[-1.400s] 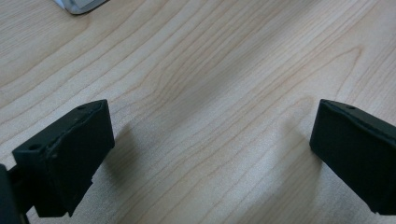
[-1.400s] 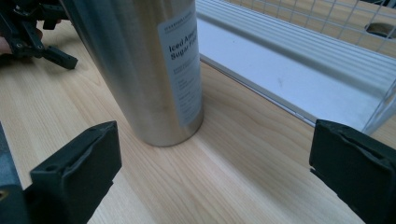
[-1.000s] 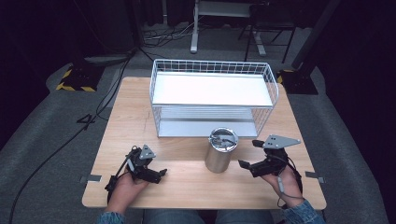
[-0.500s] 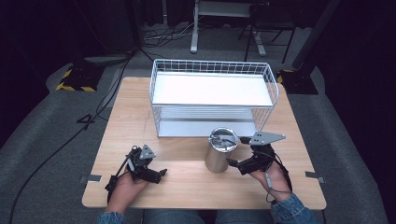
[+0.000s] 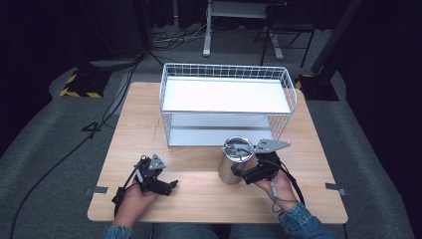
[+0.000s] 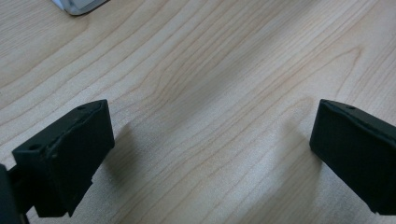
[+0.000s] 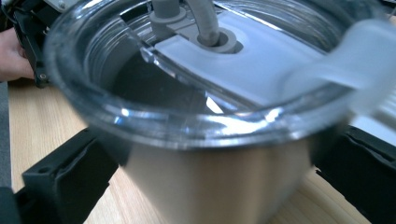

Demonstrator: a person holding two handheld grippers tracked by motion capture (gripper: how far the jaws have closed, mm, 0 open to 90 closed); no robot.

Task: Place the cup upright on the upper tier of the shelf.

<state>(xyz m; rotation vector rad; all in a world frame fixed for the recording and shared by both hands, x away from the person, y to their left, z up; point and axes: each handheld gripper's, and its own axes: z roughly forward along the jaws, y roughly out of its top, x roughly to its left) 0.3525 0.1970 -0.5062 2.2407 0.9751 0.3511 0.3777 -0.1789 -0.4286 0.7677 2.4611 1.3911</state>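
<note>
A steel tumbler (image 5: 233, 164) with a clear lid (image 7: 196, 70) stands upright on the wooden table (image 5: 199, 204), just in front of the wire basket. My right gripper (image 5: 240, 172) has come up against it from the right. In the right gripper view its black jaws stand wide on either side of the tumbler's body (image 7: 215, 182), as far apart as the left gripper's, so it is open. My left gripper (image 5: 169, 185) rests low over the table at front left. Its open jaws hold nothing, with bare wood between them (image 6: 210, 140).
A white wire basket (image 5: 224, 66) with a white tray on top and a shelf below fills the far half of the table. Bare wood lies between the two hands. Grey floor, cables and a desk frame surround the table.
My right gripper has moved left across the table until its jaws straddle the tumbler. The left gripper and the tumbler have stayed put.
</note>
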